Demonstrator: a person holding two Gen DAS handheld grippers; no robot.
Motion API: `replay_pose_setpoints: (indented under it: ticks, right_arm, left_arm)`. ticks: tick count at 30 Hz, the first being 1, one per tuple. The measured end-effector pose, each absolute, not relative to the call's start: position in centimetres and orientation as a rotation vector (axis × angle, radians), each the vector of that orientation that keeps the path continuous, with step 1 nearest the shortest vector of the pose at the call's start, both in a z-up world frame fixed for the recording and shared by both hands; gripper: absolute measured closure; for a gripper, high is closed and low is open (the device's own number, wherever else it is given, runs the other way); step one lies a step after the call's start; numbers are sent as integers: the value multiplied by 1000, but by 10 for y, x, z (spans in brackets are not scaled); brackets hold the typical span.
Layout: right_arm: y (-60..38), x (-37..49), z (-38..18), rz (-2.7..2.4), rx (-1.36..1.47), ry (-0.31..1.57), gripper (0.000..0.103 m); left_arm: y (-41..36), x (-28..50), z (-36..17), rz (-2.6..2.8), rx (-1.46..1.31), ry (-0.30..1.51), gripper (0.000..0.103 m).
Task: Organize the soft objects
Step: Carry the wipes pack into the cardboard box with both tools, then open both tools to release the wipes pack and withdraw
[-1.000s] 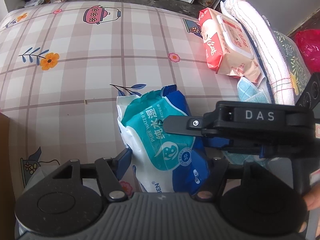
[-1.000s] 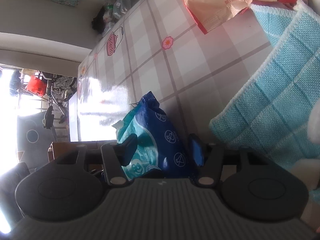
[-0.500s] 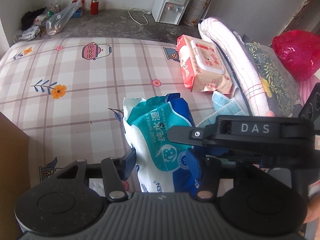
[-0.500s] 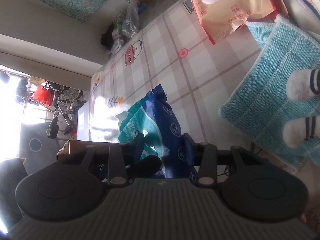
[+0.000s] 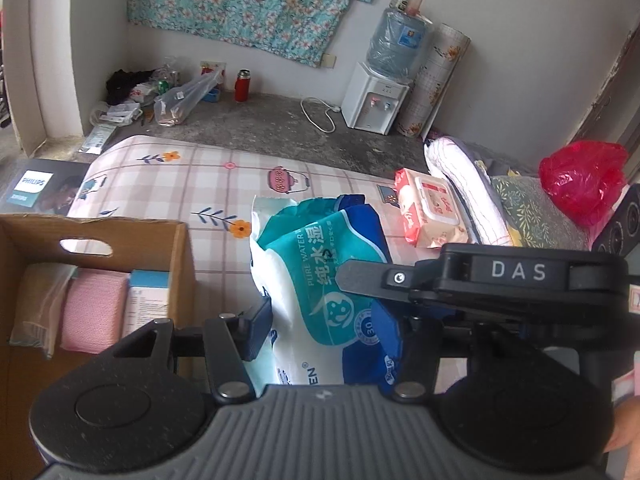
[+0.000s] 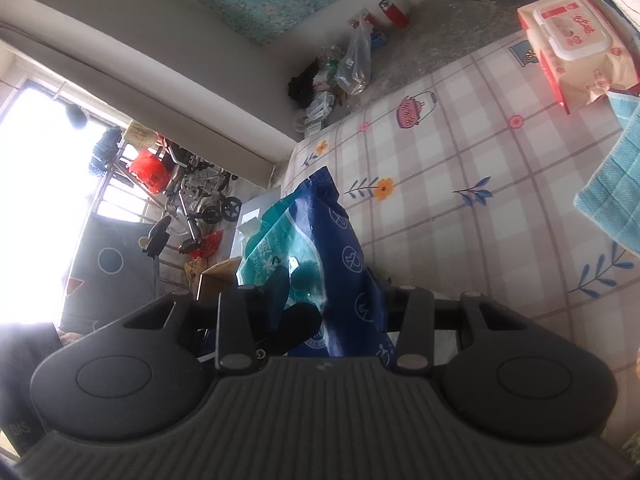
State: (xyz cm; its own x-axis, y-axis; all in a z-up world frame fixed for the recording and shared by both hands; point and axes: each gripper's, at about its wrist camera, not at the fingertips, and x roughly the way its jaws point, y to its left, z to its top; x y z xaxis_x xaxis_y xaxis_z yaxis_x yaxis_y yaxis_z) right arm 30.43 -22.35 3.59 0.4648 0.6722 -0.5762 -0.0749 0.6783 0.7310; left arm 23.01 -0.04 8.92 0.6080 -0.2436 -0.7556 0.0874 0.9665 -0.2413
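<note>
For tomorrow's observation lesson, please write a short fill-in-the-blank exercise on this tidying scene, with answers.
1. Both claws grip one blue and teal pack of ____ wipes.
2. The cardboard box holds a folded ____ cloth.
3. The pack with the white flip lid lies on the ____ tablecloth.

Answers: wet; pink; checked

left claw (image 5: pixel 328 332) clamped shut, right claw (image 6: pixel 332 312) clamped shut
</note>
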Motion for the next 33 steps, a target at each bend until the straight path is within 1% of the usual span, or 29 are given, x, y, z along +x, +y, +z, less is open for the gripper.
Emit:
replay_pose_setpoints:
  ticks: [5,8,12,15,17,20,25,31,33]
  right_arm:
    - [-151,284,55,613,635,1023,62]
    - [-102,270,58,680,586,1059,61]
    - [-43,251,52,753,529,1123,61]
    - [-13,237,44,769,475,1161,60]
    - [2,226,42,764,414,1173,58]
    - [7,217,33,749,324,1204,53]
    - [-17,217,28,736,326,1188,53]
    - [-46,218,29,729,360,1150,53]
    - [-53,216,30,734,379,1140,53]
  left_arm:
    - [65,194,93,-75,-233,880,48]
    - [103,176,88,-14,-258,895,48]
    - [150,157,72,33,-302,946,48]
    - [169,153,56,14,-350,1001,48]
    - [178,152,42,-33,-366,1049,48]
    - [182,155,17,-63,-387,1131,48]
    - [181,164,-28,-38,-380,1233,48]
    - [180,172,-42,5,-326,1248,48]
    - [176,177,-45,-2,-302,1256,49]
